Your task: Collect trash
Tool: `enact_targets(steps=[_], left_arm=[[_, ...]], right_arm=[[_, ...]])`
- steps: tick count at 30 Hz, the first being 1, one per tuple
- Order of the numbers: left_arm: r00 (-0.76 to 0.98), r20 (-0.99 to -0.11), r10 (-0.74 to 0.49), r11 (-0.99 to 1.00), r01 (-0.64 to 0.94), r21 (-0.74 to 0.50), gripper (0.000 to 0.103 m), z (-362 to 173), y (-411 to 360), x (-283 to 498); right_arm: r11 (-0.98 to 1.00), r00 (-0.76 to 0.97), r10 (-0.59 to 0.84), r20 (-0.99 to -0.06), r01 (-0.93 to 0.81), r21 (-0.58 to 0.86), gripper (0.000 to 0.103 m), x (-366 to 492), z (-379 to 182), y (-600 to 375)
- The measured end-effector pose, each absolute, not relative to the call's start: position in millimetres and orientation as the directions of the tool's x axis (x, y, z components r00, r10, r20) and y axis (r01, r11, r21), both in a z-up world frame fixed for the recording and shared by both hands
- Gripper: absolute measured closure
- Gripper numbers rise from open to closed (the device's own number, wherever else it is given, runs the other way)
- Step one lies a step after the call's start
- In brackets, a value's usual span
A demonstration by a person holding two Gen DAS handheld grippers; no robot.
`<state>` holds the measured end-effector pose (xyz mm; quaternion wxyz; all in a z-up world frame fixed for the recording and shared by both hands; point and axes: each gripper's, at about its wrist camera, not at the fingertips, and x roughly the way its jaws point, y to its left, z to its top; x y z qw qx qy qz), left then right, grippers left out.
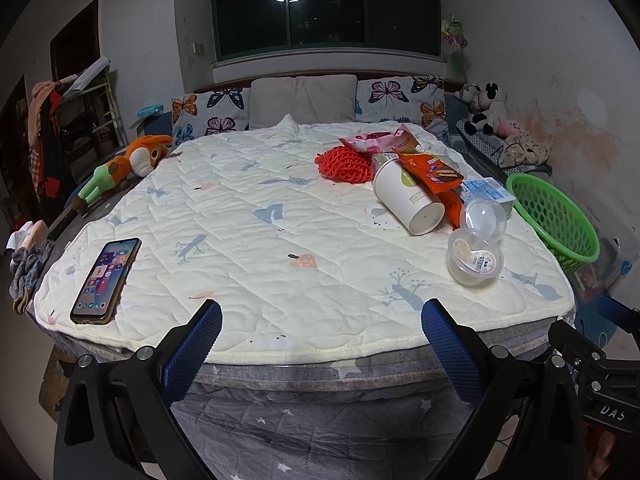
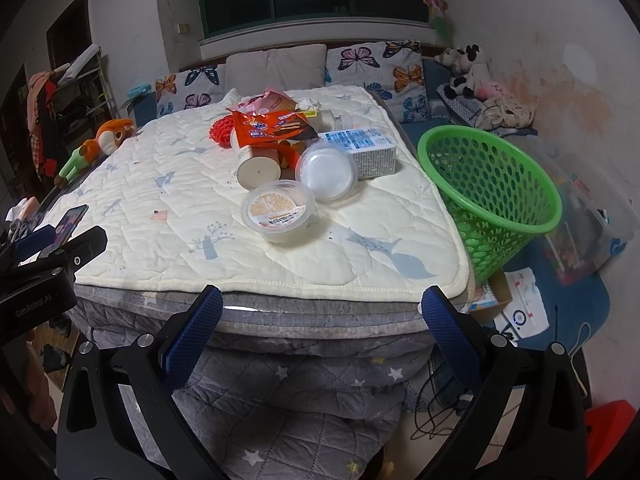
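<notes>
A black smartphone with a lit screen (image 1: 106, 281) lies flat near the left front corner of the cream quilted bed cover (image 1: 248, 216), well apart from the litter. The left hand-held gripper (image 1: 321, 312) hangs over the front edge of the bed with its blue-padded fingers spread wide and nothing between them. Toward the right half of the cover sits the trash heap: a red mesh net (image 2: 221, 133) at the back, a white paper cup (image 2: 258, 168) lying on its side, an orange snack wrapper (image 2: 272, 127) draped over it, a round clear plastic pudding tub (image 2: 278, 212) nearest the front, a second clear plastic cup (image 2: 327, 174) touching it, and a blue-and-white carton (image 2: 366, 150) behind. The right hand-held gripper (image 2: 321, 304) is likewise wide open and empty, short of the bed edge. A green perforated plastic basket (image 2: 490, 188) stands tilted just beside the bed's right side.
</notes>
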<state>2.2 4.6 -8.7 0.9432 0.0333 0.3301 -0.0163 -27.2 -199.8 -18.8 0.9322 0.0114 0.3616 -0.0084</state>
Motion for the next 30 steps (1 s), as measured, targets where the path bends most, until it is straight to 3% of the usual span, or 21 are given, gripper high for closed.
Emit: enact_targets(steps=[30], left_arm=[[0.773, -0.635, -0.008, 0.998, 0.047, 0.045, 0.006, -20, 9, 9]], right_arm=[[0.999, 0.721, 0.002, -0.693, 0.021, 0.024, 0.004, -17, -21, -202]])
